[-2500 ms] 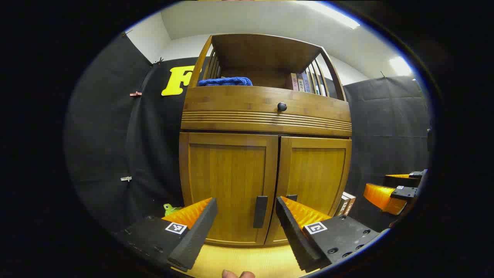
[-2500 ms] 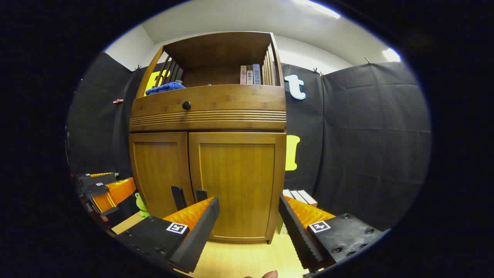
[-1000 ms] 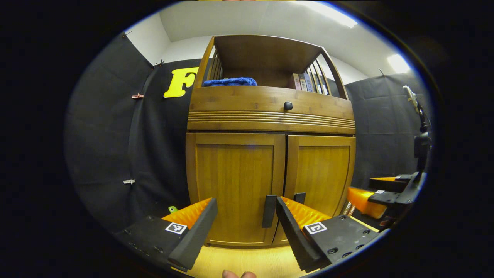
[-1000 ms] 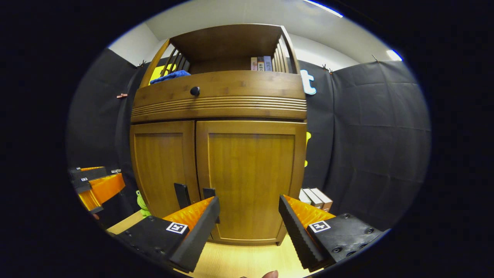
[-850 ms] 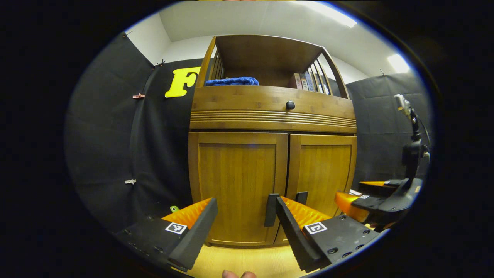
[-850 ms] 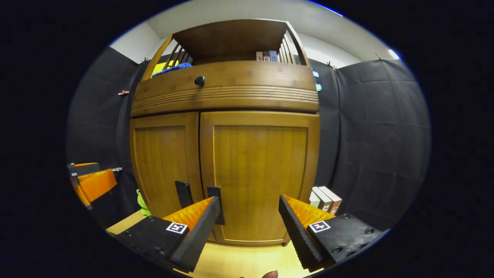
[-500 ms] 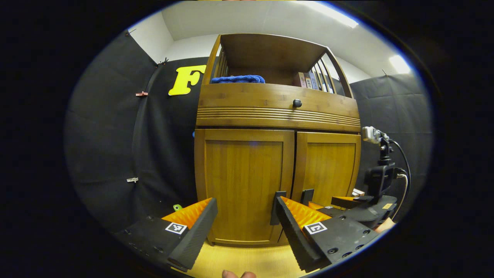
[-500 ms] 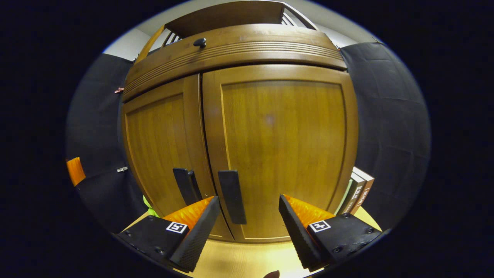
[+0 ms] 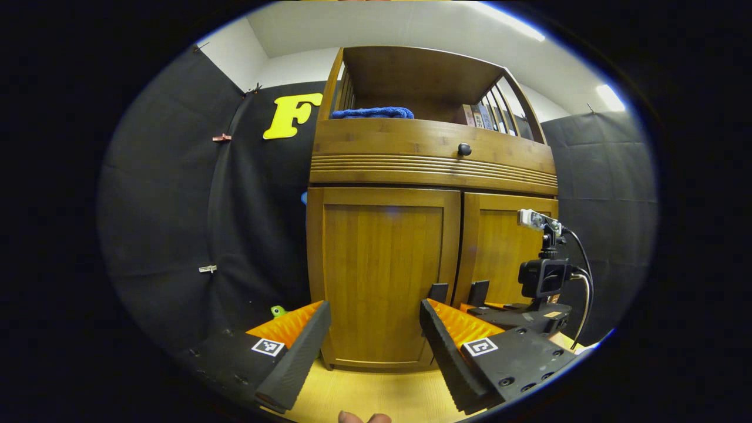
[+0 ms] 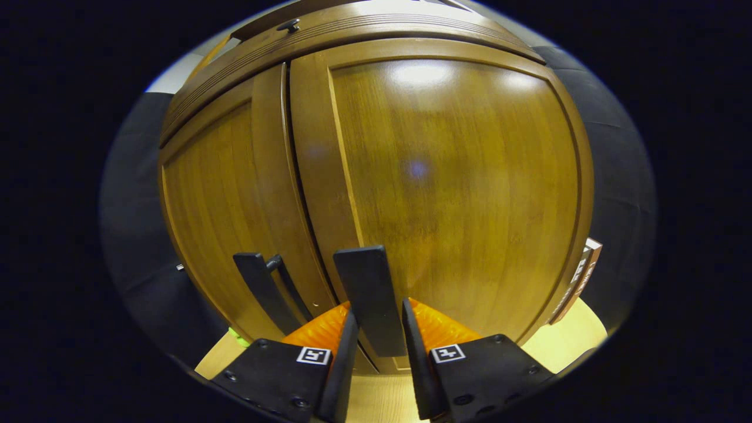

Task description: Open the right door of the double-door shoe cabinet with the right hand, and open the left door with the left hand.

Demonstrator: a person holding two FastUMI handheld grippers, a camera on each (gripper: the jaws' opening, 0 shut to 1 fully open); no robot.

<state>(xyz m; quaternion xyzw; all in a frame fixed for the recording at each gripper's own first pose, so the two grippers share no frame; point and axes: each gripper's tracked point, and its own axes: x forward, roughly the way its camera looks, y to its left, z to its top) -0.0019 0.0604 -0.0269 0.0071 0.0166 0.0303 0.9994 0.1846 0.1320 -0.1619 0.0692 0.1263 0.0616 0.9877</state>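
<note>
Dark, flat and upright, the right door's handle (image 10: 369,296) now sits between the fingers of the right hand-held gripper (image 10: 376,338); half a second ago those fingers were spread wide and short of it, and they have since drawn in around the bar. They look closed onto it, though whether both truly press on it I cannot tell from this angle. That gripper has come right up to the right door (image 10: 452,176), which is still flush with the left door (image 10: 217,200); neither has swung at all.

Nearer me on the other side, the left hand-held gripper (image 9: 375,346) hangs released, fingers wide apart, short of the cabinet. The left door's handle (image 9: 437,292) shows just past one of its fingers, not between them, with the right hand-held gripper (image 9: 499,311) beside it at the other handle.

By my reckoning the grasp for the first step is made or nearly so, and the pull comes next; the left side has yet to line up.

Farther up, a blue cloth (image 9: 372,113) and some books (image 9: 477,116) sit on the shoe cabinet (image 9: 432,155)
</note>
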